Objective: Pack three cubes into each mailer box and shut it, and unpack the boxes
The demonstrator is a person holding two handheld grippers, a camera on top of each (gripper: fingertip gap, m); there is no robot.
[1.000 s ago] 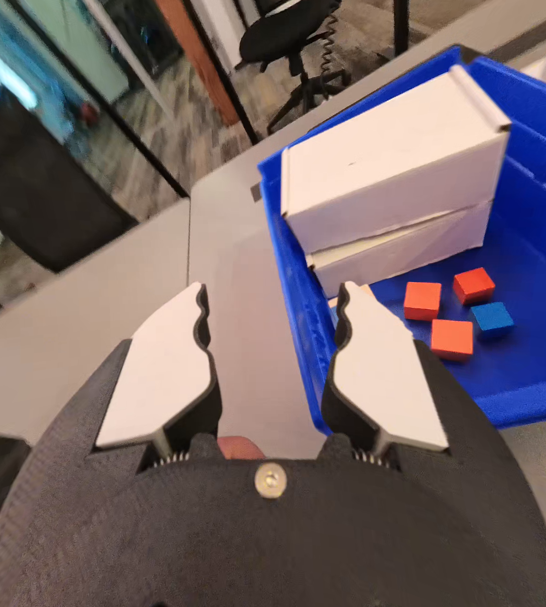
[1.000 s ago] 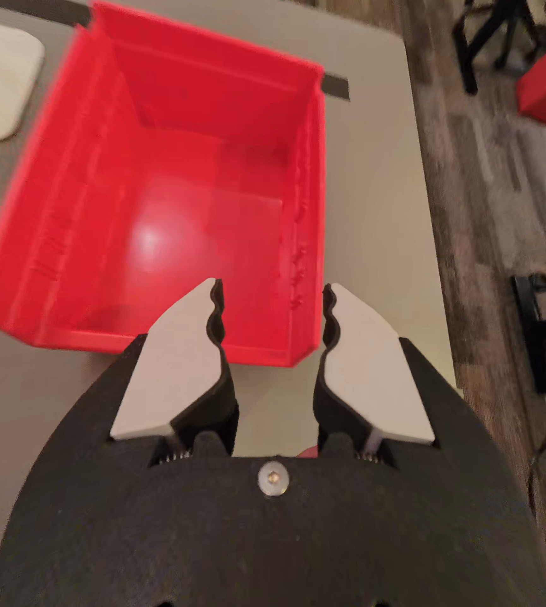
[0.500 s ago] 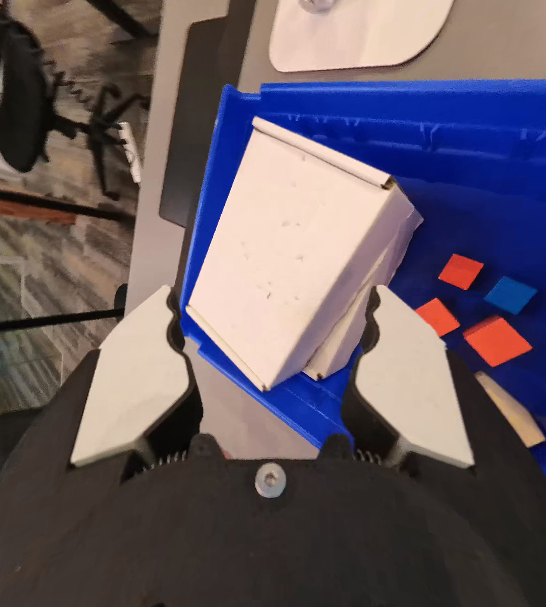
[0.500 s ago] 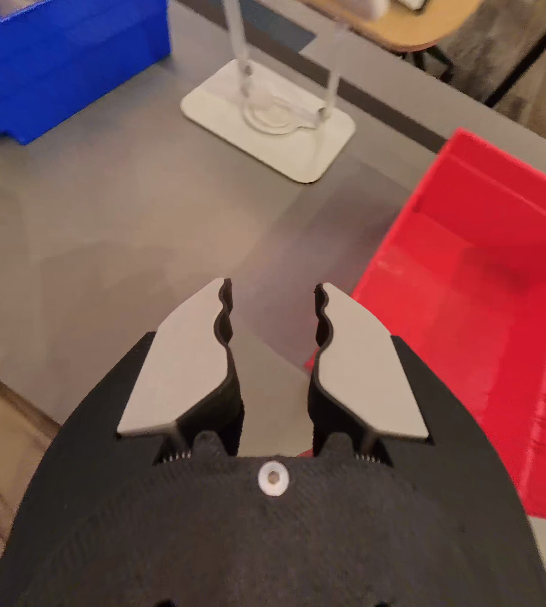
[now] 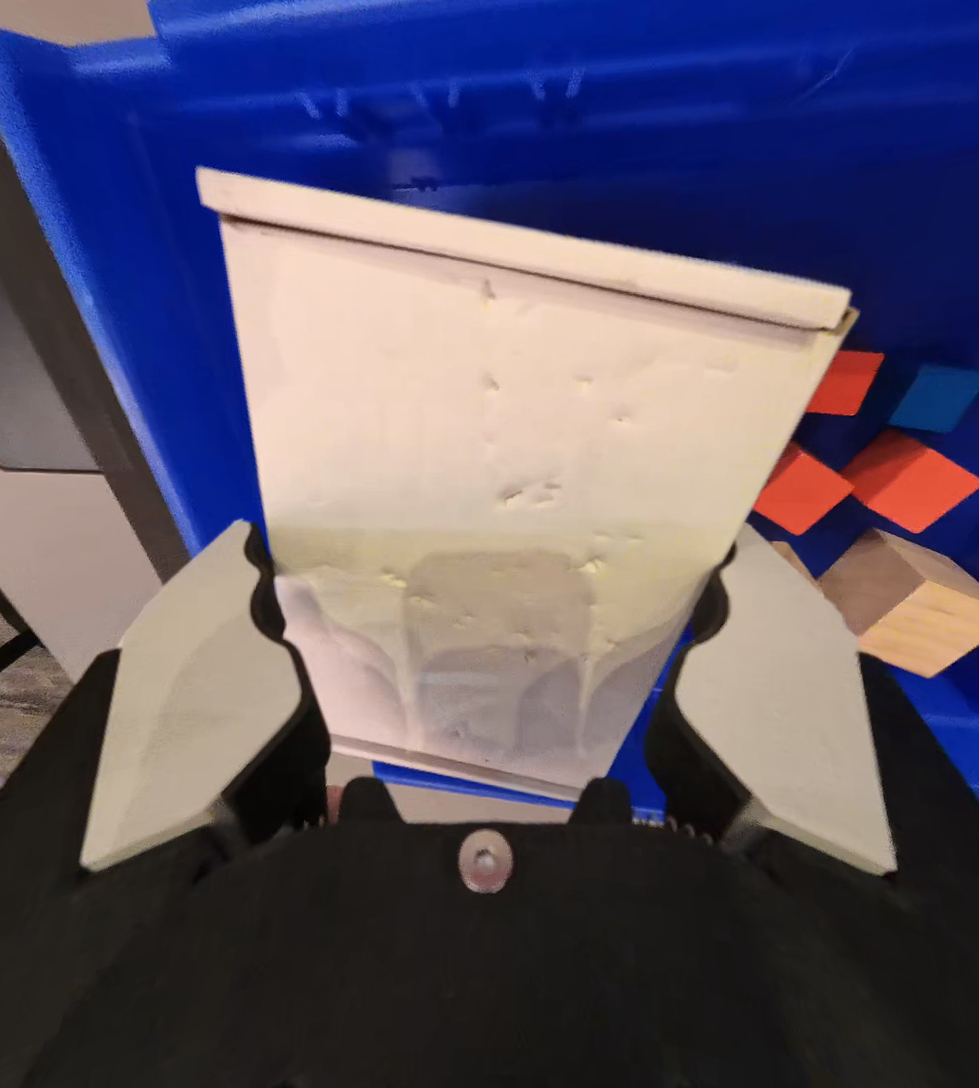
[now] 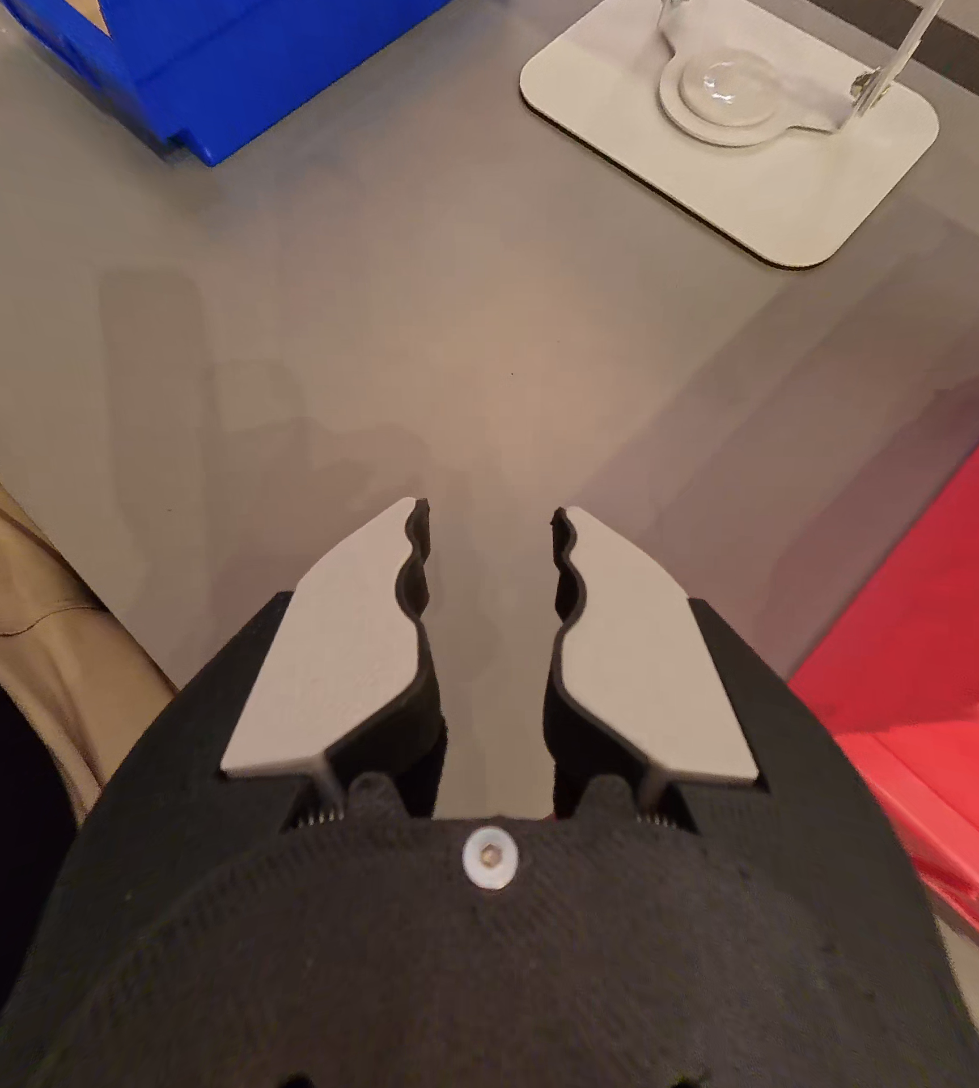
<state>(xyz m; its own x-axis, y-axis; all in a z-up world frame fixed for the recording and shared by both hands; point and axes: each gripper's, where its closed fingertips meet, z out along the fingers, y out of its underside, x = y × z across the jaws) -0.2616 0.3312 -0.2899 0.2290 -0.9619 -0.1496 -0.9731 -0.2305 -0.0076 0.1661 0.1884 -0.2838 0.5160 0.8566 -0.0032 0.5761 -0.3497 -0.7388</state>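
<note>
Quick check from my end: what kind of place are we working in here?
Probably an office or lab workbench set up for a packing job. A grey table carries a blue bin holding a white mailer box and loose cubes, a red bin, and a clear stand on a white base.

White mailer box, blue bin, red bin.

Left gripper wide astride white mailer box in blue bin, cubes beside.
</note>
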